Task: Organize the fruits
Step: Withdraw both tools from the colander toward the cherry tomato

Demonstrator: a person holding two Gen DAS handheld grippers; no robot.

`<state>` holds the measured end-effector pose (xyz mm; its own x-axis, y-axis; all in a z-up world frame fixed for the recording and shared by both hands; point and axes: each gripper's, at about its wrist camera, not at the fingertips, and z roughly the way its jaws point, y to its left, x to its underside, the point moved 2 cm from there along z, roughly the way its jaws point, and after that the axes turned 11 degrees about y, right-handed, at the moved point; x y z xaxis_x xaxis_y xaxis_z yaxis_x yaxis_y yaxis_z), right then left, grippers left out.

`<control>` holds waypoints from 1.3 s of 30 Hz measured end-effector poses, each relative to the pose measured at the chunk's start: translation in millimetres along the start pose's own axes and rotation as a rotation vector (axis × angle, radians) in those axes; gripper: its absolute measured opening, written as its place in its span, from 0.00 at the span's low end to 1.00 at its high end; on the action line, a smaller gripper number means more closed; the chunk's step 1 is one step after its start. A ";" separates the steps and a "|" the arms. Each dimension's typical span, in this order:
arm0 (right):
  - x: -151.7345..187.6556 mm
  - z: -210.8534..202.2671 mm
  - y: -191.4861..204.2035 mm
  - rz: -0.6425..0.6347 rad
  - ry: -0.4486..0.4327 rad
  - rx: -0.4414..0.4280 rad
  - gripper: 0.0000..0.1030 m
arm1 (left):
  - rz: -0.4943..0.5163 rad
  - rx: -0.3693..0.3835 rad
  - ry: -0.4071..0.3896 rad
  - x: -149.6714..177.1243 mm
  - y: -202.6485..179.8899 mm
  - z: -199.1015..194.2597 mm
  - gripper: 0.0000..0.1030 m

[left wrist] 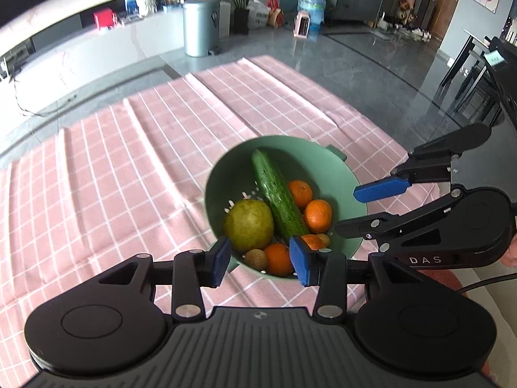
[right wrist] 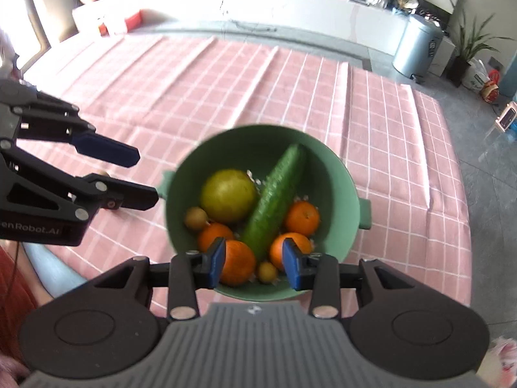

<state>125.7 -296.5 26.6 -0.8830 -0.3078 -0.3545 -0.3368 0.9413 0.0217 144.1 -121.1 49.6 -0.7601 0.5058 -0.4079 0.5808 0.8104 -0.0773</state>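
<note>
Both my tongs, left gripper (left wrist: 260, 260) and right gripper (right wrist: 253, 263), hang part open and empty above the green bowl (left wrist: 350, 187) on the pink cloth (left wrist: 129, 161). Fruit all inside, seemingly sorted. Next: check for strays.

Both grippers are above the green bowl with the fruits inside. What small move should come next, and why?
Probably lift both away a bit more, clear of the bowl. All the produce, the cucumber, pear and oranges, already lies in it. The left gripper and right gripper are open with nothing gripped, so no piece appears left to place.
</note>
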 end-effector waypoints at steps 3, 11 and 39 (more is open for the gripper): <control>6.9 -10.3 13.5 0.060 -0.069 -0.040 0.36 | 0.007 -0.041 -0.043 12.8 5.7 -19.4 0.49; 24.4 -15.1 60.8 0.216 -0.210 -0.104 0.36 | -0.021 -0.140 -0.127 53.0 28.5 -49.9 0.49; 16.8 69.2 161.8 0.221 -0.191 -0.164 0.41 | -0.125 -0.036 -0.049 122.8 125.4 14.3 0.49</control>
<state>79.0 -139.8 -40.5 -0.8687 -0.0530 -0.4925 -0.2063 0.9427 0.2624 127.7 38.5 -23.2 -0.8101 0.3860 -0.4413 0.4710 0.8767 -0.0977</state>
